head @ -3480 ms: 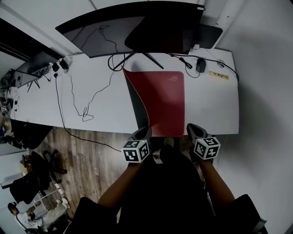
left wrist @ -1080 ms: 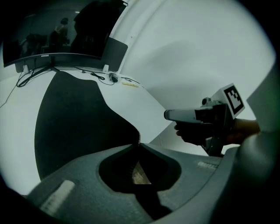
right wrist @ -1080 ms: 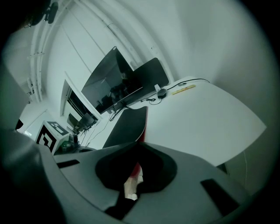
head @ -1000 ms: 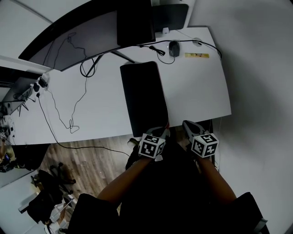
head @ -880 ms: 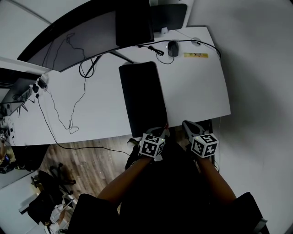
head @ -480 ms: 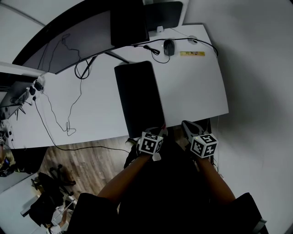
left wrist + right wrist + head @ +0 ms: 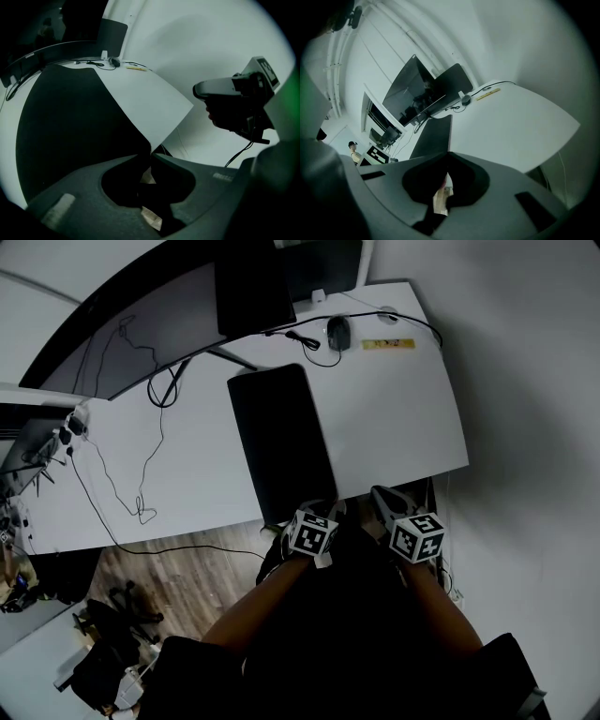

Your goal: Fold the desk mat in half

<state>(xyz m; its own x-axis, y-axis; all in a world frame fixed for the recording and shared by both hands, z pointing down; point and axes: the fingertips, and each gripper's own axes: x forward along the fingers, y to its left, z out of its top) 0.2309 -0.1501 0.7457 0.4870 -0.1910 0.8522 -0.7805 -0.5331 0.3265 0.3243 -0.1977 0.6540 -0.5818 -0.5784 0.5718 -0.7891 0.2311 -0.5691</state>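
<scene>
The desk mat point(image 7: 281, 442) lies folded on the white desk point(image 7: 394, 418), black side up, as a long strip running from the monitor to the near edge. My left gripper point(image 7: 328, 509) sits at the mat's near right corner. In the left gripper view its jaws point(image 7: 150, 153) are opening by a thin slit, with the mat's point(image 7: 70, 122) corner edge right at the tips. My right gripper point(image 7: 380, 495) hovers just off the desk's near edge, right of the mat, shut and empty point(image 7: 447, 153). It also shows in the left gripper view point(image 7: 199, 89).
A curved monitor point(image 7: 141, 324) stands at the back of the desk. Near the far right corner are a mouse point(image 7: 337, 331) and a yellow strip point(image 7: 387, 343). Loose cables point(image 7: 141, 474) trail over the desk's left part. Wooden floor point(image 7: 159, 568) lies below the near edge.
The mat, which earlier lay red face up with its left edge raised, now lies folded flat with black on top. Over the last second both grippers stay at the near edge.
</scene>
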